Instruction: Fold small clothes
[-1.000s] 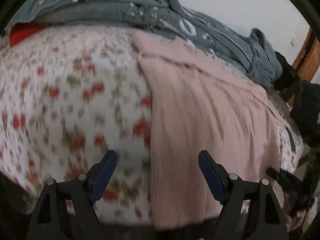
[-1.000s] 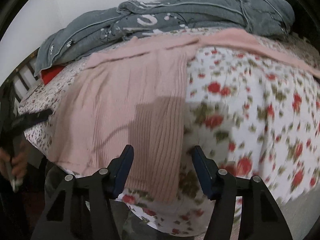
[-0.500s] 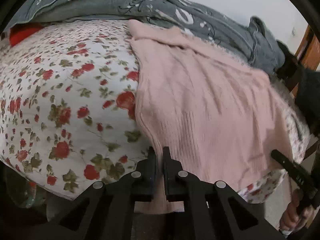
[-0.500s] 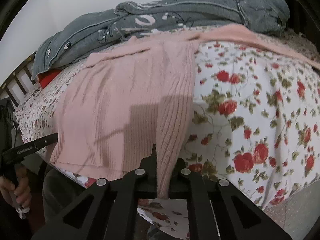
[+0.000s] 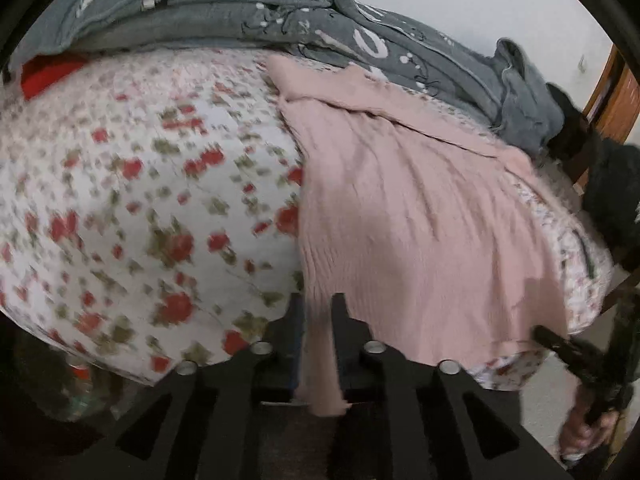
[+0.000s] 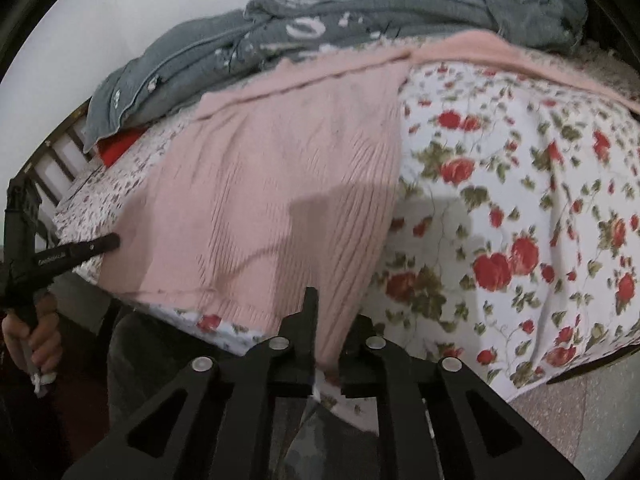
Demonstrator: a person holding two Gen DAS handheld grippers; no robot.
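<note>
Across the bed, a floral bedspread (image 5: 132, 216) with red roses is seen spread wide, and a grey printed garment (image 5: 320, 36) is heaped along its far edge against the wall; both are unchanged from a second ago. On the bedspread the pink ribbed knit top (image 5: 420, 216) is laid flat, its lower hem hanging over the near edge of the bed, with one sleeve stretched out sideways along the far side. A second ago both grippers were held wide apart above that hem; now each is clamped on it. The left gripper (image 5: 318, 320) is closed on one lower corner of the pink top, a strip of knit being pinched between its black fingers (image 5: 340, 328) and hanging down behind them. The right gripper (image 6: 328, 320) is closed on the opposite lower corner, the ribbed edge being gripped between its fingers (image 6: 310, 316). Since half a second ago both sets of jaws have been eased slightly wider, with the fabric kept between them. The hem is now seen slightly raised and gathered at the left gripper, where it lay flat before. In the right wrist view the person's hand (image 6: 34, 332) is seen on the other gripper's handle.
</note>
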